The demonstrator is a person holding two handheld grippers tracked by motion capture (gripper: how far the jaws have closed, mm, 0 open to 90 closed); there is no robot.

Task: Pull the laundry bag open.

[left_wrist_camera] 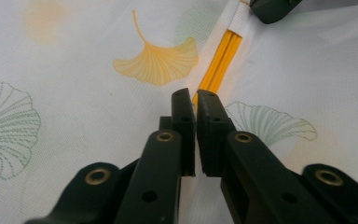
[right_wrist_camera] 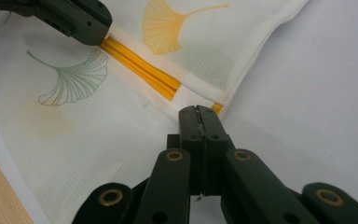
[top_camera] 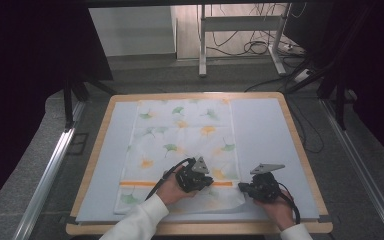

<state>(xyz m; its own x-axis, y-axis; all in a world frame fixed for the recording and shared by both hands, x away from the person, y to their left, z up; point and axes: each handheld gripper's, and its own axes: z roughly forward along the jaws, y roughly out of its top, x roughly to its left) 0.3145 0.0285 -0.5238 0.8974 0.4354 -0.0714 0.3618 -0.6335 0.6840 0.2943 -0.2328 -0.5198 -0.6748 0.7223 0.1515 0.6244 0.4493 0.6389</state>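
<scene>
Lying flat on a pale blue mat (top_camera: 260, 125) in the middle of the high view, a white cloth (top_camera: 180, 135) printed with green and orange ginkgo leaves runs from the upper centre of the frame down to the lower centre, with an orange stripe (top_camera: 140, 184) crossing it near its bottom end. At the far left and right of that frame the wooden table (top_camera: 91, 165) edge shows around the mat. Left of centre at the bottom, the left gripper (top_camera: 211, 181) rests on the cloth over the stripe, held by a hand in a white sleeve (top_camera: 140, 220). In the left gripper view its 2 black jaws stand almost together with just a thin slit between them, tips down on the cloth (left_wrist_camera: 74, 93) at the near end of the stripe (left_wrist_camera: 219, 65); whether any fabric is pinched there cannot be told. Right of it in the high view, the right gripper (top_camera: 241, 187) sits at the cloth's lower right edge. In the right gripper view its jaws are pressed fully together, tips at the hem of the cloth (right_wrist_camera: 121, 135) just beside the end of the stripe (right_wrist_camera: 140, 70), where fabric meets mat (right_wrist_camera: 317, 93); a grip on the hem cannot be told.
</scene>
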